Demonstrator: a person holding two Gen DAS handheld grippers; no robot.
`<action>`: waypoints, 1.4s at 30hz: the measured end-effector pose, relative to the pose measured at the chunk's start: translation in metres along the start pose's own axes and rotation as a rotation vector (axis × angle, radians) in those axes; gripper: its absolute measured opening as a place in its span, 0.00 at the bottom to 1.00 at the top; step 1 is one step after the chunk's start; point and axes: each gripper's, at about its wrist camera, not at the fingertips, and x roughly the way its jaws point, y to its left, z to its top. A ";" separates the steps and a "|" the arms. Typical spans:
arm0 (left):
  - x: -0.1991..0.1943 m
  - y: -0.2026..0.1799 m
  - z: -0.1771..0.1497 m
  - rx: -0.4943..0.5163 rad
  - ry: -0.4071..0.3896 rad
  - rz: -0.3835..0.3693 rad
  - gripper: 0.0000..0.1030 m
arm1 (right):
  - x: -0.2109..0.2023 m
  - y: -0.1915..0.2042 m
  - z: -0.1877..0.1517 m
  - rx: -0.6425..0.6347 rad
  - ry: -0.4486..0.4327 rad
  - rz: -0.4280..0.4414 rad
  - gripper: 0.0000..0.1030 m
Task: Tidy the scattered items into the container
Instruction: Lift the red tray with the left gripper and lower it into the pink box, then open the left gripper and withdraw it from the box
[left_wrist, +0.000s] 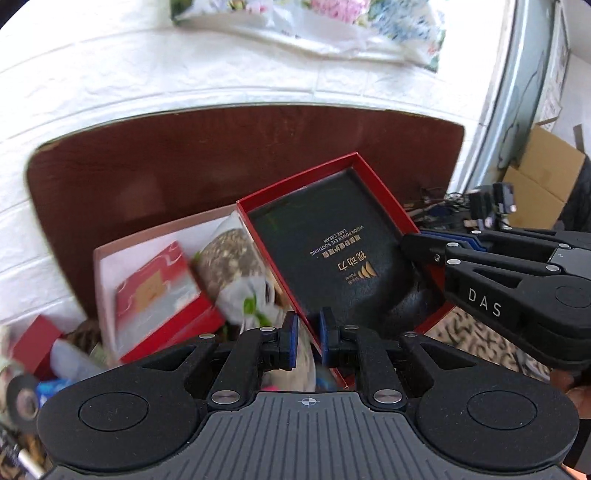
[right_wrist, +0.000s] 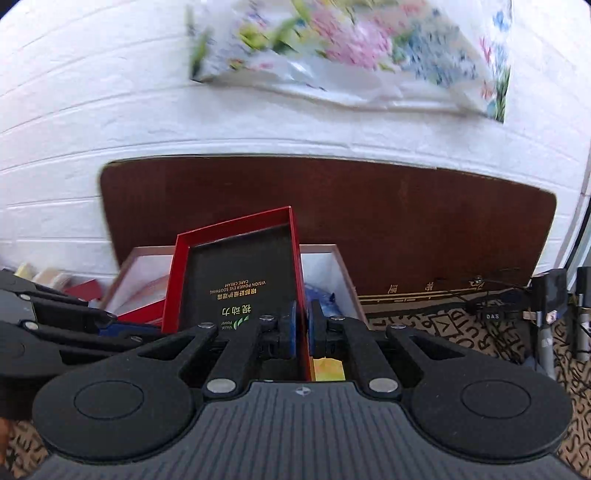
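both the left gripper (left_wrist: 308, 339) and right gripper (right_wrist: 303, 328) pinched opposite walls of the tilted red box (left_wrist: 332, 236) over the pink container (left_wrist: 110, 251).

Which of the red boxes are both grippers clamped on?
The open red box with the black insert, held tilted by the left gripper and right gripper; the smaller closed red box lies untouched.

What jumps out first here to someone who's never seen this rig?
The open red box with the black gold-lettered insert, tilted up over the pale container. Both grippers pinch its walls: the right gripper on its right-hand wall, the left gripper on its near corner. Behind, a dark wooden board leans against the white brick wall.
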 end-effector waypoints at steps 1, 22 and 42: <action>0.012 0.000 0.005 0.003 0.004 0.010 0.07 | 0.010 -0.002 0.002 -0.003 0.007 -0.005 0.07; -0.024 -0.019 -0.038 0.249 -0.041 0.156 1.00 | -0.006 0.010 -0.022 0.030 0.017 0.066 0.98; -0.176 0.033 -0.220 0.110 -0.027 0.402 1.00 | -0.141 0.167 -0.098 -0.020 -0.001 0.378 1.00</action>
